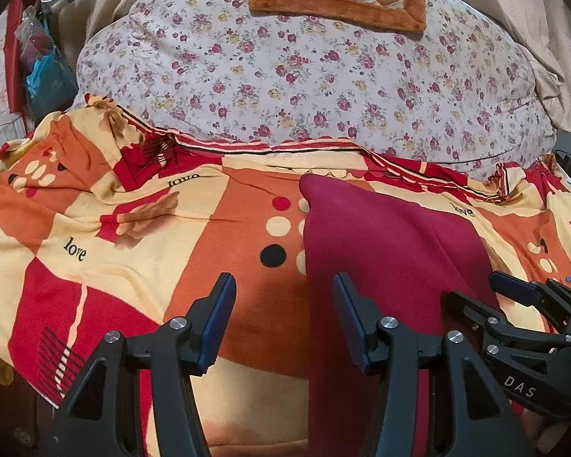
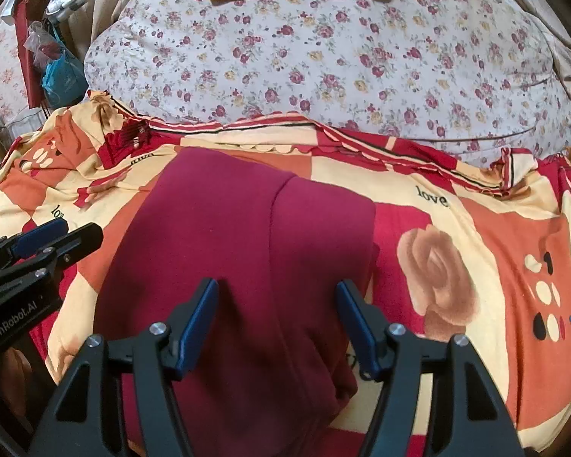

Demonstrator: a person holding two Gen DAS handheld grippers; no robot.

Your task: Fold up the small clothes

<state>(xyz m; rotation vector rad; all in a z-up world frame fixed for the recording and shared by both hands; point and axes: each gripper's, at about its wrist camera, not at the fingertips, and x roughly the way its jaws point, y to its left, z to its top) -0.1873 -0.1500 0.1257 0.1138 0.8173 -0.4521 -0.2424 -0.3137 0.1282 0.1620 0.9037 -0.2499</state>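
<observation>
left gripper (image 1: 283, 320): spread, empty, over garment's left edge
right gripper (image 2: 278, 323): spread, empty, above garment (image 2: 247, 236)
advice: pinch near corners on bedsheet (image 2: 476, 228), lift evenly, fold toward far edge

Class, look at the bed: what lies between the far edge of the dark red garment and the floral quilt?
In the right wrist view, only patterned orange-red bedsheet separates the dark red folded garment from the floral quilt.
</observation>
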